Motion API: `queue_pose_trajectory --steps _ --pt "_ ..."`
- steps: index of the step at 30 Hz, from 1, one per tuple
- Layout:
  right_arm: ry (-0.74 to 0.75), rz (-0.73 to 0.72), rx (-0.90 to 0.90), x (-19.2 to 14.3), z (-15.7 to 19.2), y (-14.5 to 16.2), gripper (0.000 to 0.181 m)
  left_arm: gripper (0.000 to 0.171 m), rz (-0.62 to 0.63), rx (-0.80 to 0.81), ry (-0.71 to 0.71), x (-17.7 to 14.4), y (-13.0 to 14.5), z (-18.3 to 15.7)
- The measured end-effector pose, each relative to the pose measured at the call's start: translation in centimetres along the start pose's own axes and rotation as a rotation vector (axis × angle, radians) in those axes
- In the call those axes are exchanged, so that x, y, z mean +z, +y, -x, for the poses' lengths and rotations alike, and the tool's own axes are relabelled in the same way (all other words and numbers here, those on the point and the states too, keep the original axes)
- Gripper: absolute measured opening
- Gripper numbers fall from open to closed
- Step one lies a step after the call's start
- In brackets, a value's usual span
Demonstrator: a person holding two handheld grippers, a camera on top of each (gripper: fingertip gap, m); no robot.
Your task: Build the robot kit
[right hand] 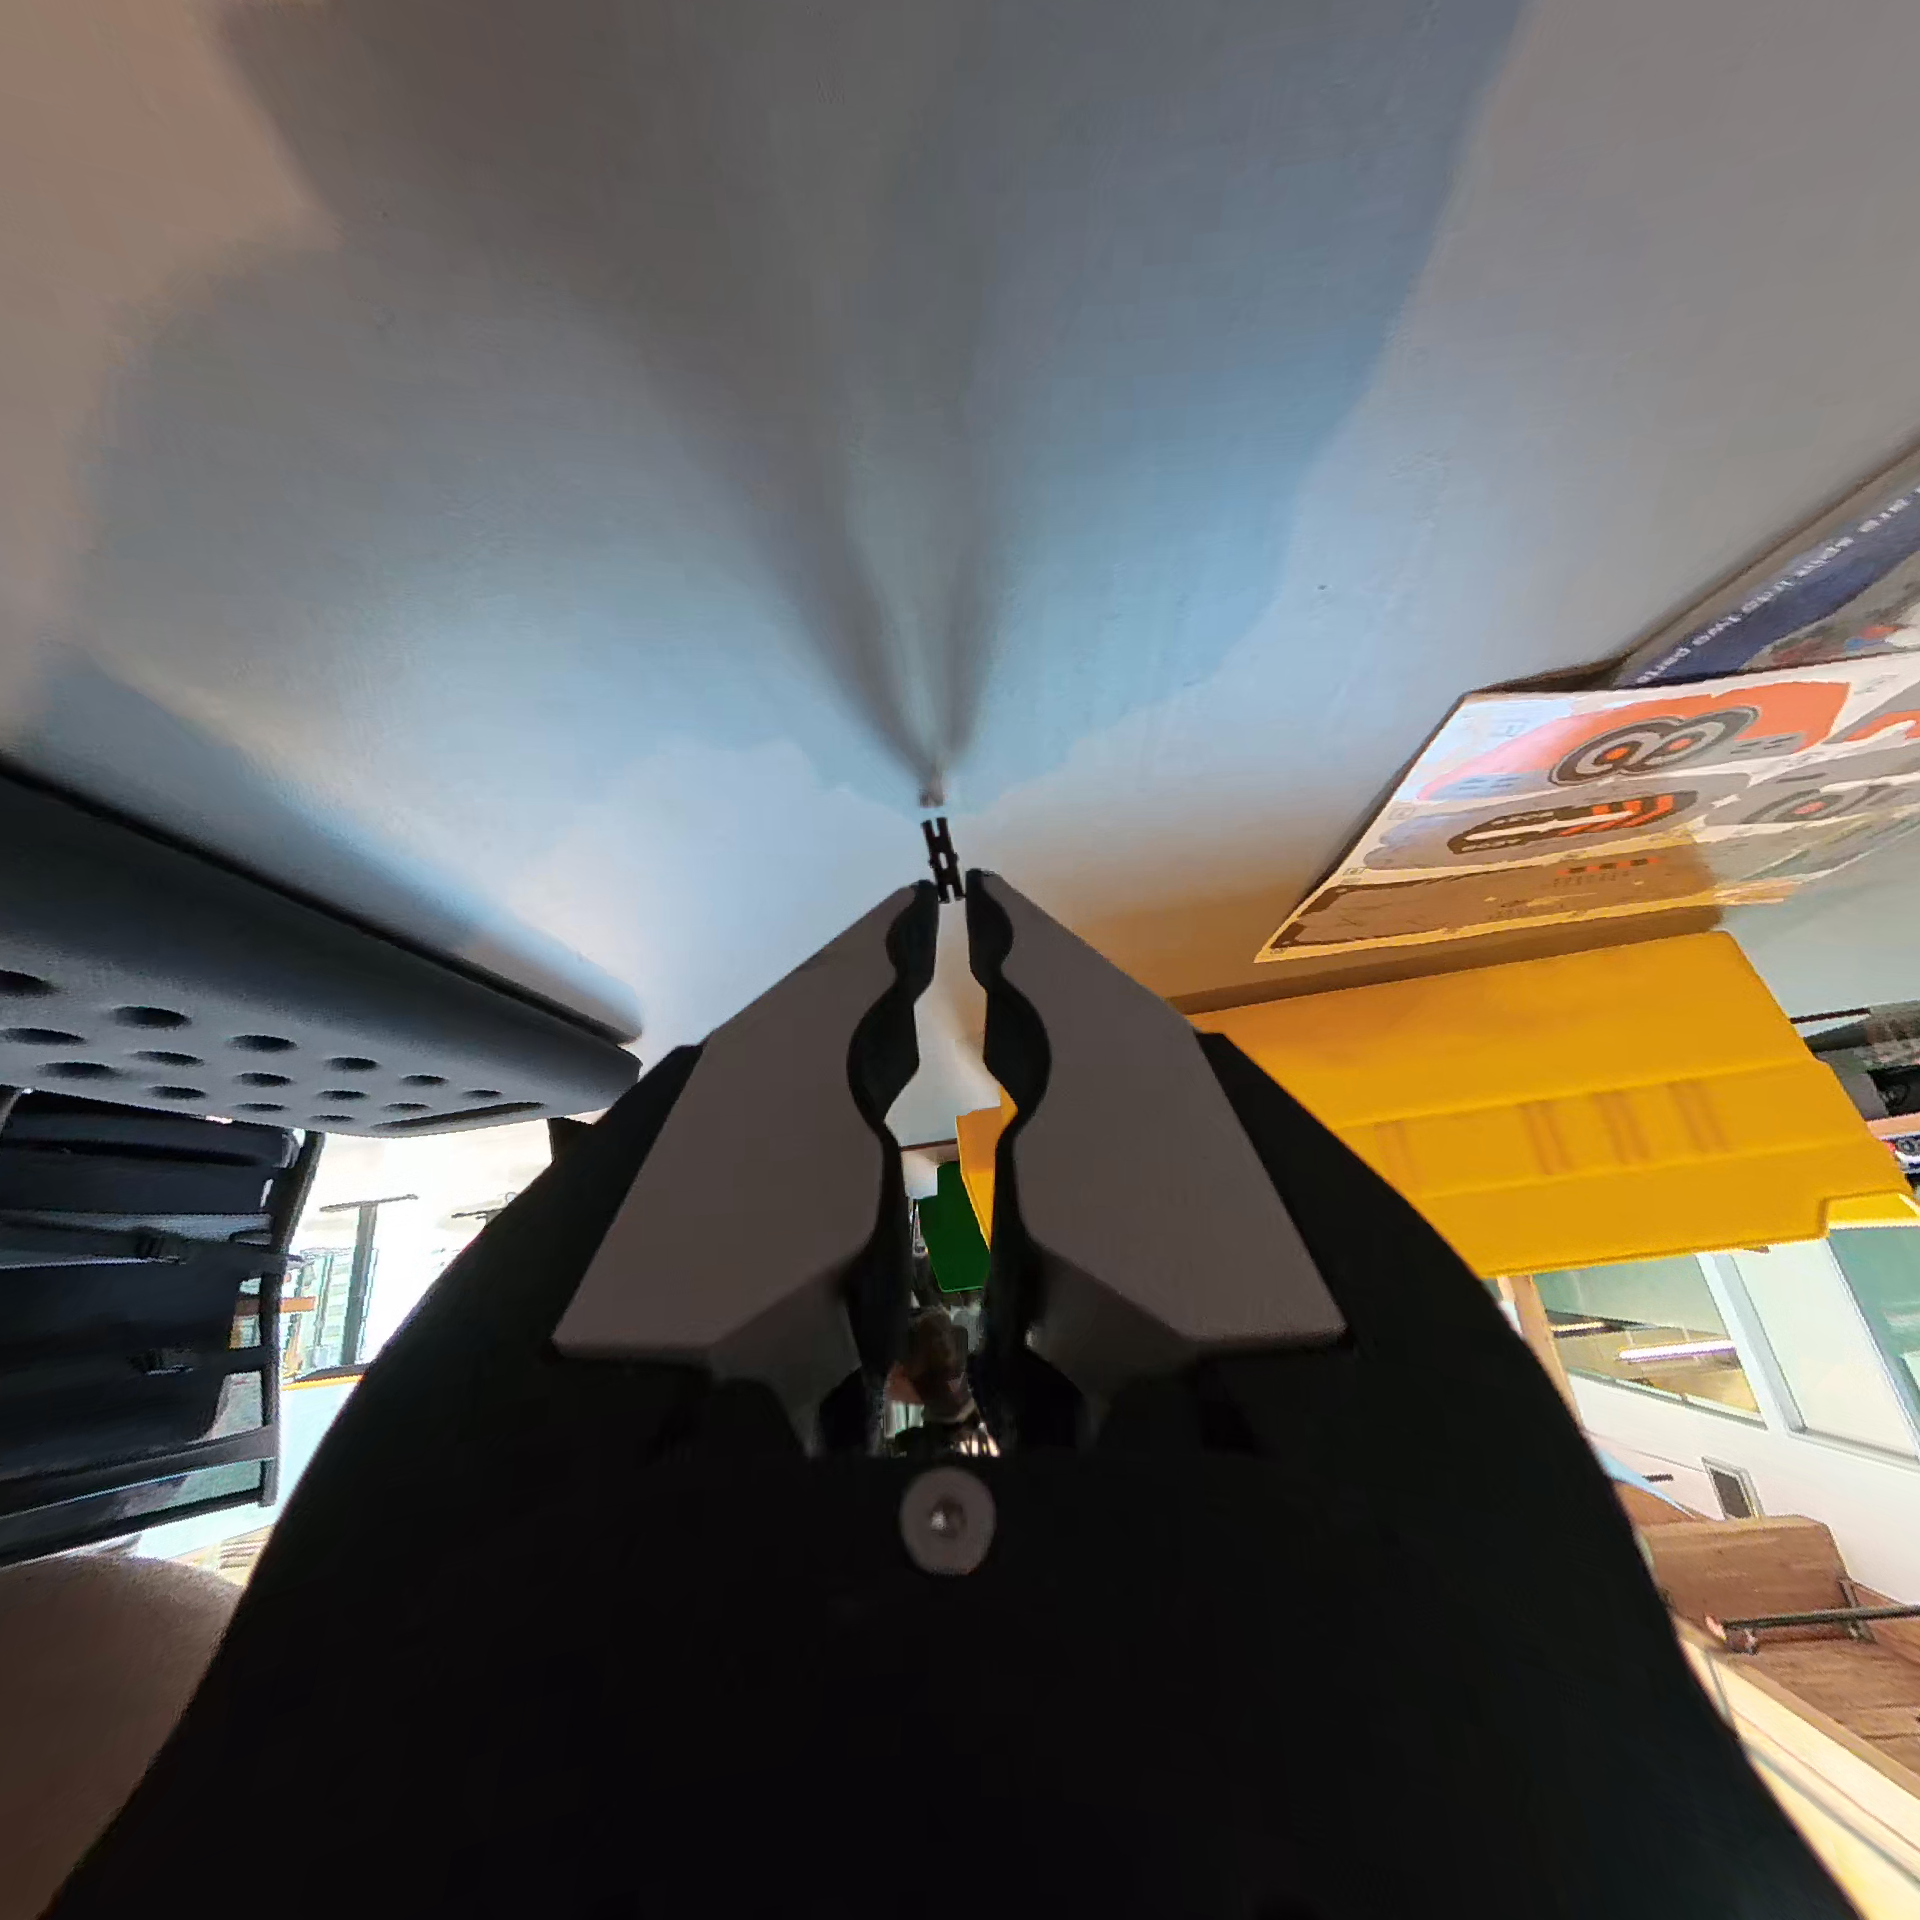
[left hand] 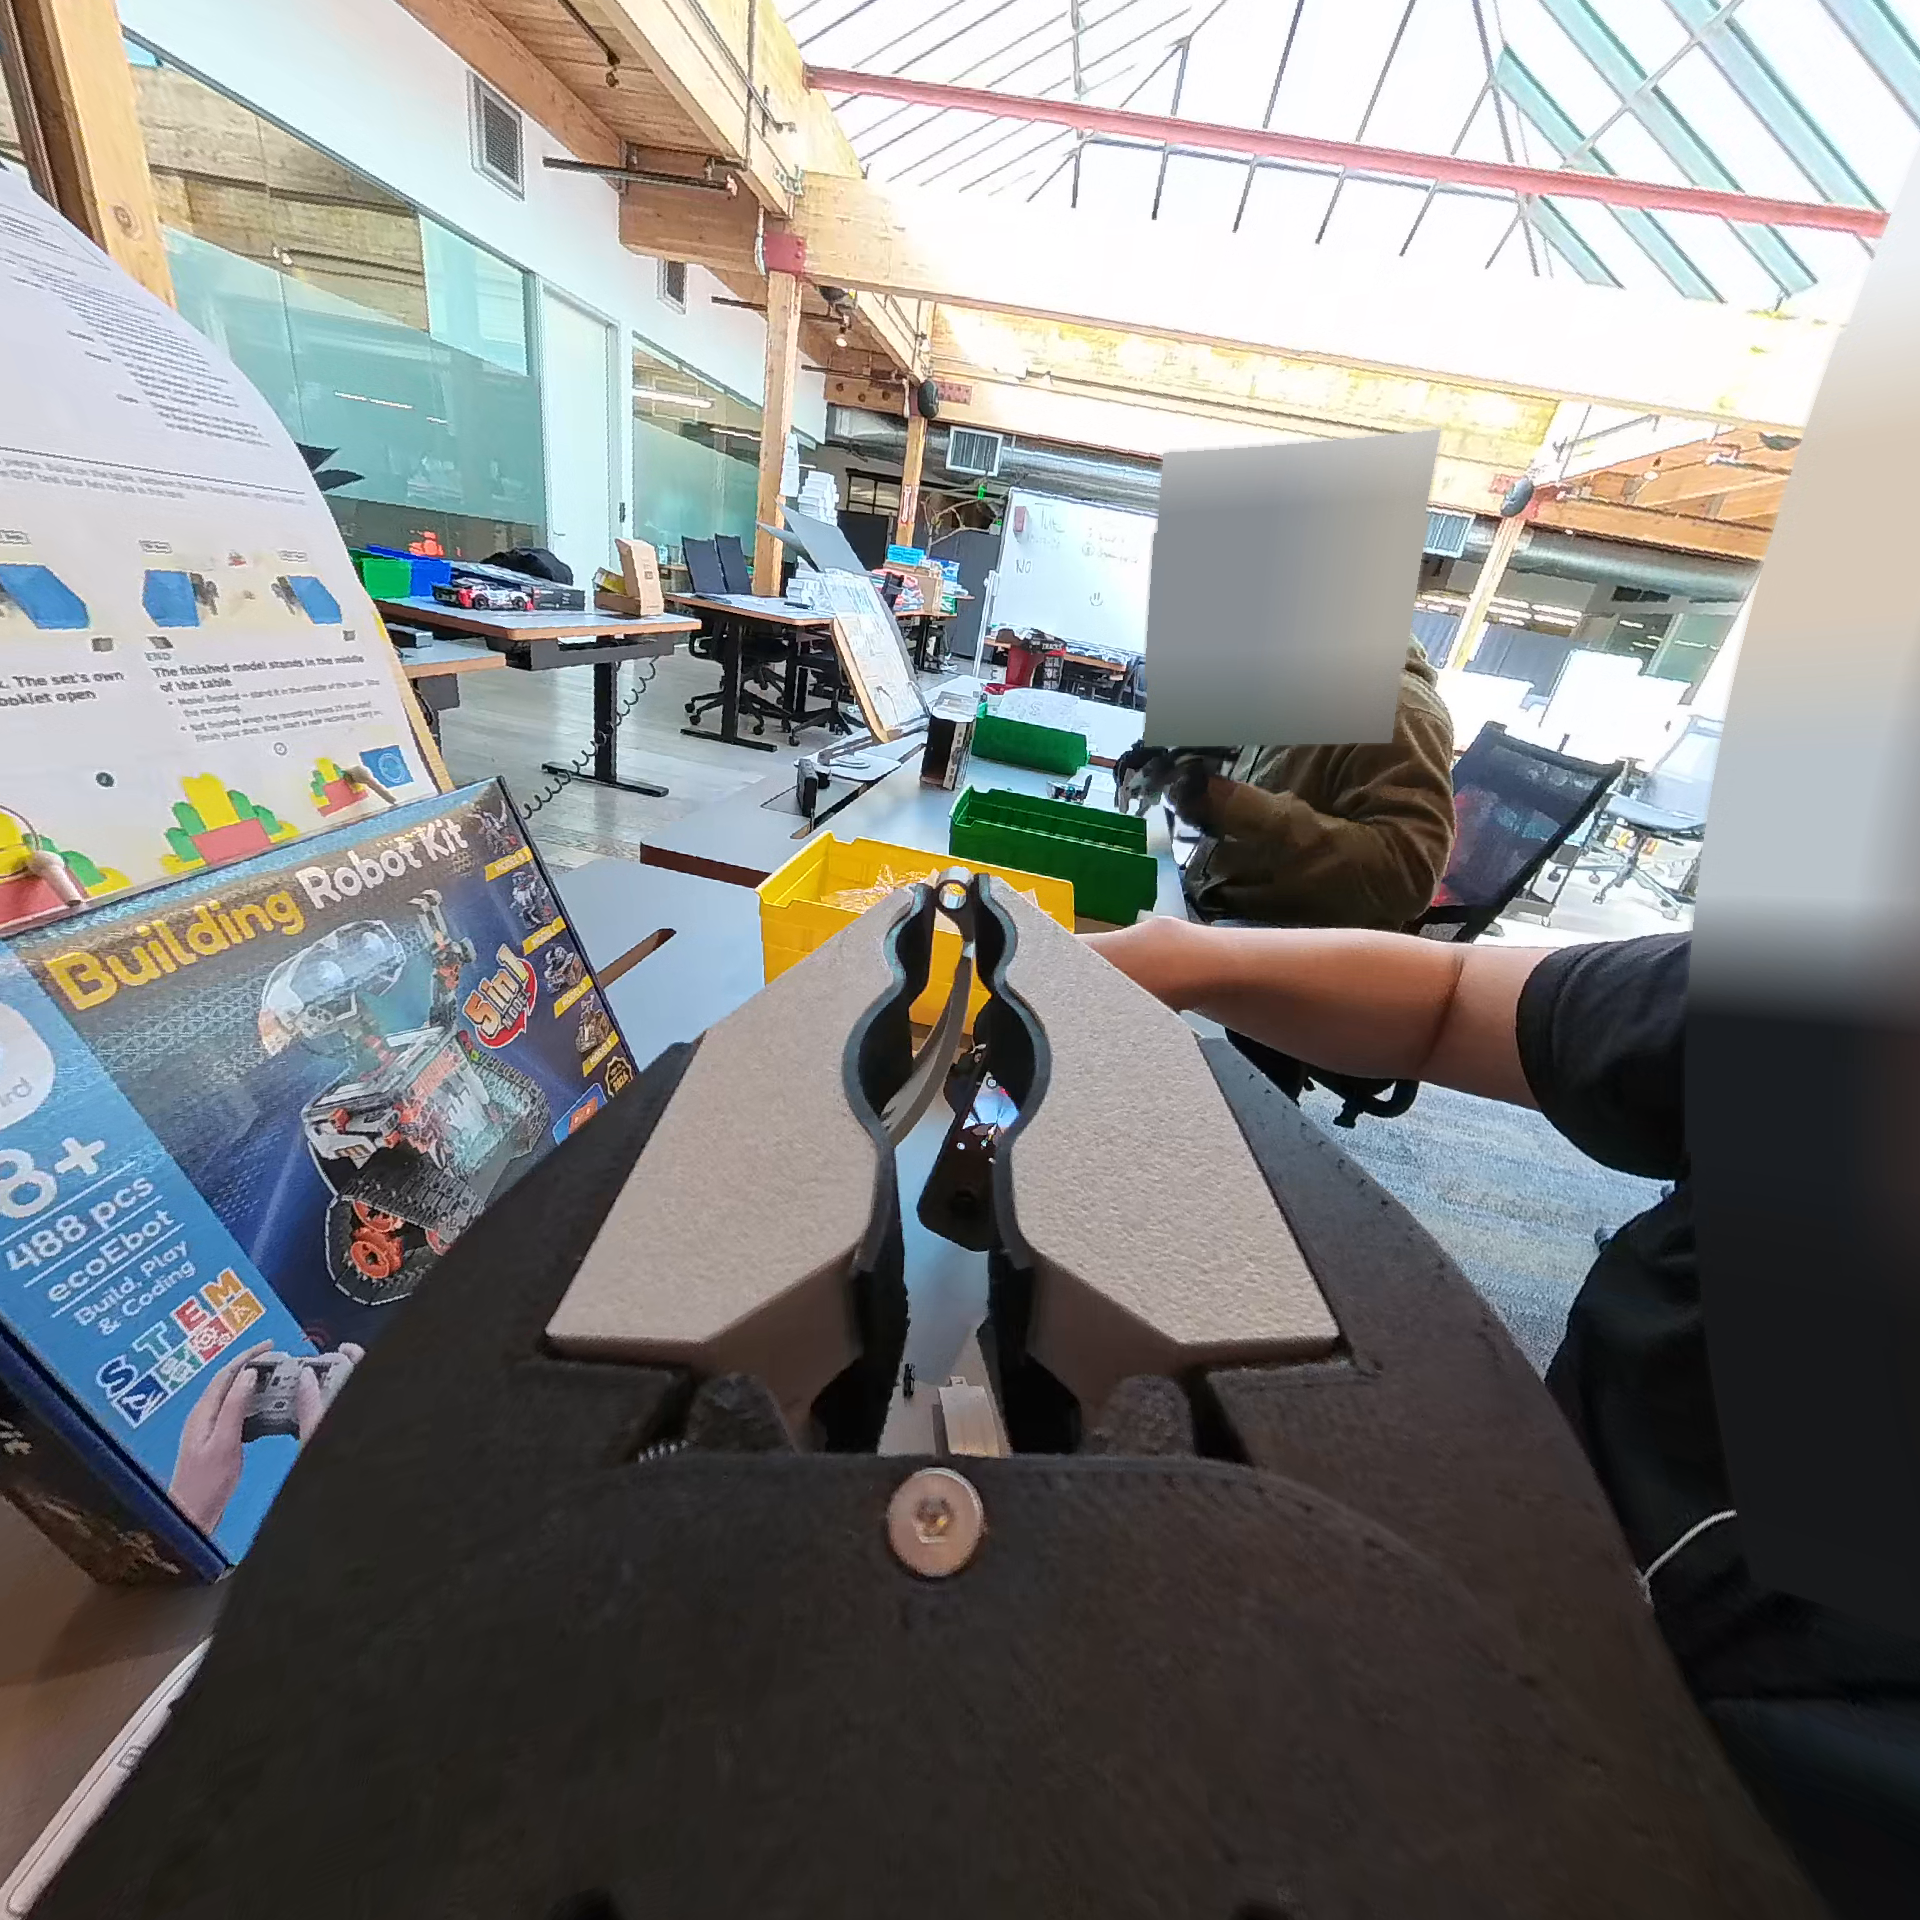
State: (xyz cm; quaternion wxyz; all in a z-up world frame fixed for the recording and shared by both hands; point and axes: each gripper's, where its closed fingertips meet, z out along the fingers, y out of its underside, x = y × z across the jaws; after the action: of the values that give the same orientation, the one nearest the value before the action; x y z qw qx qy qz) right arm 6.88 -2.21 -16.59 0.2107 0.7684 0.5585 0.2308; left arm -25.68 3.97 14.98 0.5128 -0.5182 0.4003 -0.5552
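Note:
My left gripper (left hand: 953, 896) is shut on a thin curved grey piece (left hand: 940, 1023) with a ring at its end. It is held above the grey table (left hand: 675, 935). A black part (left hand: 971, 1153) shows through the gap between the fingers; I cannot tell whether it is held. The right wrist view is turned upside down. My right gripper (right hand: 945, 883) is shut on a small black peg (right hand: 942, 854). The peg sticks out past the fingertips, and its far end is at or just off the pale table surface (right hand: 935, 416).
A blue robot kit box (left hand: 312, 1091) and a printed instruction sheet (left hand: 156, 520) stand at the left. A yellow bin (left hand: 821, 914) and a green bin (left hand: 1049, 842) are ahead. A bare arm (left hand: 1299, 997) reaches in from the right. A booklet (right hand: 1610, 821) lies by the yellow bin (right hand: 1507, 1091). One gripper's finger ends stand about 45 cm off the other's.

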Motion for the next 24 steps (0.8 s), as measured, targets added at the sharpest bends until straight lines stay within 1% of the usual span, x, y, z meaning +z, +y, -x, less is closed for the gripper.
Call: queue_pose_trajectory --steps 7,17,24 --pt "0.019 0.04 0.009 -0.1 -0.2 0.1 0.005 0.005 0.002 0.001 0.001 0.0 0.0 -0.1" --pt "-0.002 0.032 0.015 -0.3 0.5 -0.7 0.006 0.004 -0.011 -0.002 0.008 -0.2 -0.2 -0.3" --pt "-0.004 0.028 0.014 -0.4 0.5 -1.2 0.011 0.005 -0.029 -0.012 0.027 -0.4 -0.5 -0.5"
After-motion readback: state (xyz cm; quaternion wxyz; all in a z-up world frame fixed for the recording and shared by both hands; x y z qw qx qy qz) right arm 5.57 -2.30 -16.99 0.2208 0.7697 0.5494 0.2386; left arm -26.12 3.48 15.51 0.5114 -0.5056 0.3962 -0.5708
